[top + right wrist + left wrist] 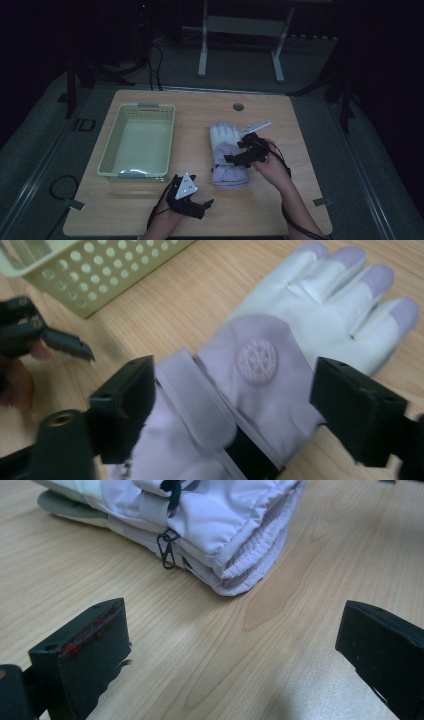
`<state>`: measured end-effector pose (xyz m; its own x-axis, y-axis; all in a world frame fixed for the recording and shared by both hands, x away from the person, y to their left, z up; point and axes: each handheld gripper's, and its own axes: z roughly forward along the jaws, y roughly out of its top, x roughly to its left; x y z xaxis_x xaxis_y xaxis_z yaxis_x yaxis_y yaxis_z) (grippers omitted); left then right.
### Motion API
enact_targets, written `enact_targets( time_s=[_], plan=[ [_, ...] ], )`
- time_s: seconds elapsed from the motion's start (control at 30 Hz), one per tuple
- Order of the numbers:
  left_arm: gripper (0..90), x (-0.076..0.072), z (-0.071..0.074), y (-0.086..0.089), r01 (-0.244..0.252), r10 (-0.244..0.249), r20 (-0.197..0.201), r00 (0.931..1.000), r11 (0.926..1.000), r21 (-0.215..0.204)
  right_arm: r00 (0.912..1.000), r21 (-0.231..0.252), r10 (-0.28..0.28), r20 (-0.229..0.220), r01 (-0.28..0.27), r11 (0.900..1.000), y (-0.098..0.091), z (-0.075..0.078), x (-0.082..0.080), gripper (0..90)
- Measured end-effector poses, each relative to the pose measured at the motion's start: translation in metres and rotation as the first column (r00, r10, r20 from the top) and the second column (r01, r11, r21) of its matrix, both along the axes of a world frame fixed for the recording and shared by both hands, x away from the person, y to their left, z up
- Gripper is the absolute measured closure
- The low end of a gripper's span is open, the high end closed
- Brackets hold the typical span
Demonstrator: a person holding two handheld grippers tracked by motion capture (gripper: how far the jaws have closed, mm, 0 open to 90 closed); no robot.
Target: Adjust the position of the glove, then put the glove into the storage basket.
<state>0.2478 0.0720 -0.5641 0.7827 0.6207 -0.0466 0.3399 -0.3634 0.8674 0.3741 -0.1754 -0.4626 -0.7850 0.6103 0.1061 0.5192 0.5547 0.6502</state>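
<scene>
A pair of lavender and white gloves (227,155) lies stacked in the middle of the wooden table (280,200), fingers pointing away from me. My right gripper (235,151) hovers just over the cuff end with its jaws wide apart. In the right gripper view the top glove (280,340), with a round badge on its back, lies between and below the right gripper (235,390), and the pads do not press on it. My left gripper (204,206) rests low near the front edge, open and empty. In the left gripper view, the left gripper (235,625) faces the folded cuffs (220,525) and a small black clip (167,550).
A pale green perforated basket (172,135) stands empty at the left of the table, also seen as a basket (100,270) beyond the gloves. A round hole (238,107) sits near the far edge. A white metal stand (240,30) is on the floor behind the table.
</scene>
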Motion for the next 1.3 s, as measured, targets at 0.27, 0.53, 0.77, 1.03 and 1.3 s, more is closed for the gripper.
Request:
enact_targets(
  time_s=[0.27, 0.53, 0.77, 1.03, 1.3],
  plan=[
    [0.7, -0.001, 0.014, 0.003, 0.01, -0.011, -0.022, 0.9997, 0.9993, -0.036, 0.9989, 0.004, 0.016, 0.043, -0.016, 0.9999, -0.026, -0.006, -0.012, 13.1],
    [0.7, 0.01, 0.034, -0.007, 0.02, -0.022, -0.085, 0.9961, 0.9996, -0.018, 0.9969, 0.033, -0.041, 0.068, 0.039, 0.9987, -0.044, -0.018, -0.017, 13.3],
    [6.4, 0.026, 0.054, -0.02, 0.012, -0.011, -0.07, 0.9975, 0.9999, 0.008, 0.9918, 0.068, -0.075, 0.104, 0.068, 0.9954, -0.05, -0.018, -0.012, 30.5],
    [15.6, 0.053, 0.061, -0.029, -0.056, 0.059, -0.119, 0.9911, 0.9981, 0.024, 0.9814, 0.087, -0.125, 0.146, 0.113, 0.9897, -0.042, -0.01, 0.001, 39.9],
    [20.7, 0.063, 0.039, -0.035, -0.126, 0.138, -0.205, 0.9691, 0.9895, 0.071, 0.9869, 0.068, -0.146, 0.069, 0.141, 0.9877, -0.039, -0.038, 0.013, 43.9]
  ],
)
